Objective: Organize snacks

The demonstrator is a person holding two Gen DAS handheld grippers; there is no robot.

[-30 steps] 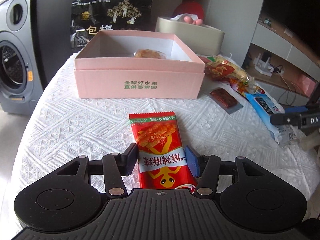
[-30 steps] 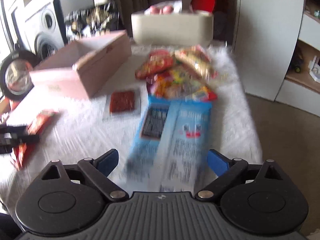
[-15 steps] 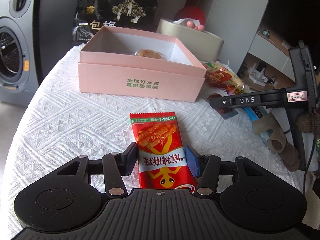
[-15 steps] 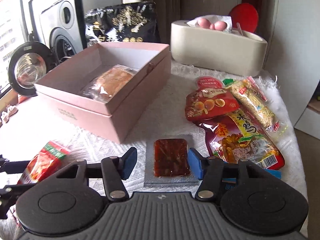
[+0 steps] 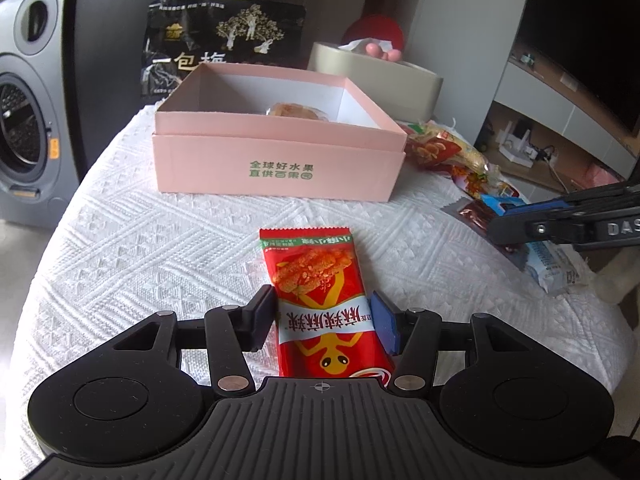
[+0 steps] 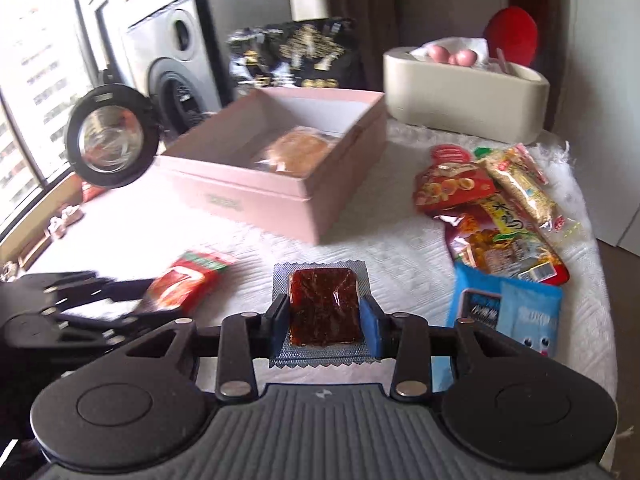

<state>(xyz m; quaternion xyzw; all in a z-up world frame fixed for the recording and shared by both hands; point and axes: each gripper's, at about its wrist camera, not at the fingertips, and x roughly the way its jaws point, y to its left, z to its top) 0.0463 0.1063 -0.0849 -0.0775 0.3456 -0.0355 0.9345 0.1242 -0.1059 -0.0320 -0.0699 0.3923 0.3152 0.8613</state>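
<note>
My left gripper (image 5: 324, 322) is shut on a red snack packet (image 5: 320, 300) that lies on the white tablecloth in front of the open pink box (image 5: 280, 160). The box holds one wrapped pastry (image 6: 296, 150). My right gripper (image 6: 325, 320) is shut on a clear-and-silver packet of dark red dried meat (image 6: 322, 308), right of the red snack packet (image 6: 188, 284) and the left gripper (image 6: 72, 304). The right gripper also shows at the right edge of the left wrist view (image 5: 560, 224).
A pile of snack bags (image 6: 492, 208) and a blue packet (image 6: 504, 316) lie to the right of the box. A beige tissue holder (image 6: 464, 92) and a black bag (image 5: 224, 44) stand behind it. A washing machine (image 5: 24, 120) is at the left beyond the table edge.
My right gripper moved left from the blue packet to the dried meat packet and closed on it. My left gripper stayed shut on the red snack packet.
</note>
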